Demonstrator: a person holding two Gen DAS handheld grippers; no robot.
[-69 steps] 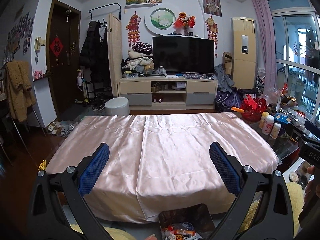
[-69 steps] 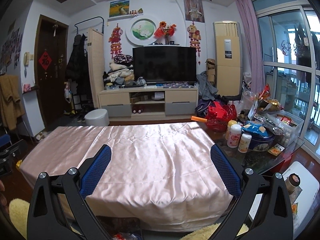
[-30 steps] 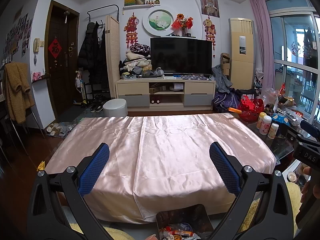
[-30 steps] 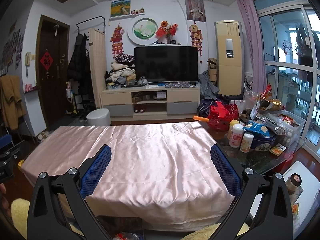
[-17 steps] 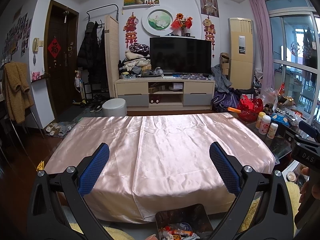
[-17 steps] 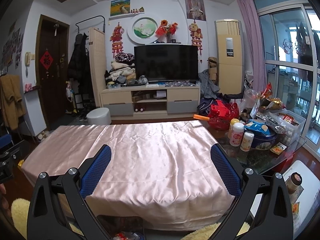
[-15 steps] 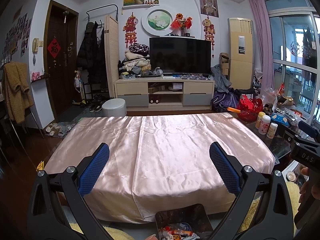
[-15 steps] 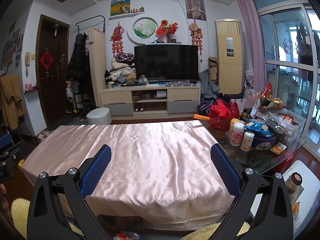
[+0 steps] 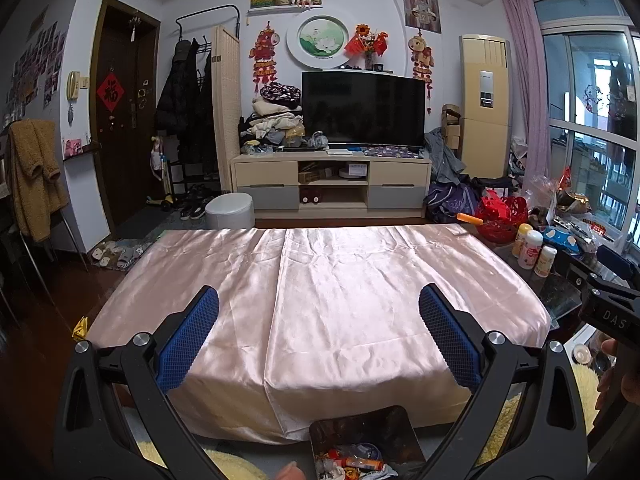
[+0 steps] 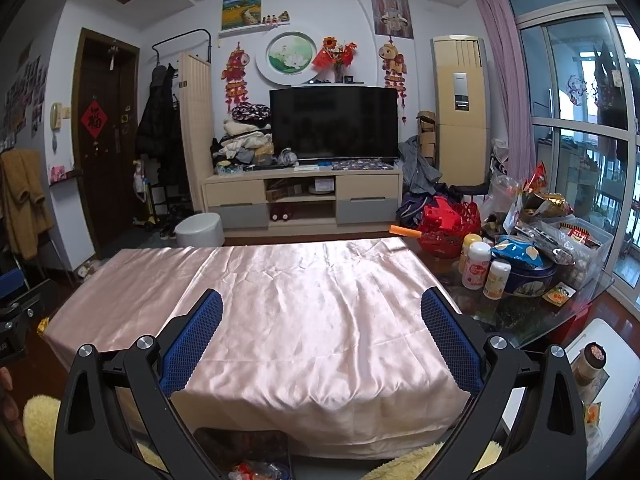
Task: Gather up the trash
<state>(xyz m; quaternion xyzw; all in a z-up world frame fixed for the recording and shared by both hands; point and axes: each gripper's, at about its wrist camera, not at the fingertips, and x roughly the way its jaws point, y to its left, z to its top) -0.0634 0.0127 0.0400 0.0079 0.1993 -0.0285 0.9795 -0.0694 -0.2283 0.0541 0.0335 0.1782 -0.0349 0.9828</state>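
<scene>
The left gripper point(image 9: 319, 312) has its blue-padded fingers point(image 9: 188, 336) spread wide with nothing between them, and the right gripper point(image 10: 322, 316) is spread just as wide, its pads point(image 10: 450, 340) also bare. Both hang above the near edge of a table draped in a pink satin cloth point(image 9: 320, 292), whose creased surface carries nothing in front of the fingers. Below the left gripper, just under the cloth's hanging hem, sits a dark bin point(image 9: 364, 436) holding the trash point(image 9: 352, 464): crumpled wrappers in red, orange and white, lying at its bottom. The right wrist view catches the same bin low in the frame, with a little of the coloured litter showing. At the right edge of the left view a hand point(image 9: 620, 376) grips the black body of the other gripper. Beyond the cloth's right side, on glass, stand three small bottles point(image 10: 476, 266) beside a blue round tin point(image 10: 528, 280) and a heap of snack packets point(image 10: 560, 236), with a red basket point(image 10: 450, 220) behind them. Yellow fluffy fabric point(image 10: 38, 412) shows near the floor. Farther off, a television point(image 10: 334, 122) rests on a pale cabinet point(image 10: 302, 200), a white round stool point(image 10: 200, 230) stands on the floor, and a dark door point(image 10: 100, 140) closes the left wall.
</scene>
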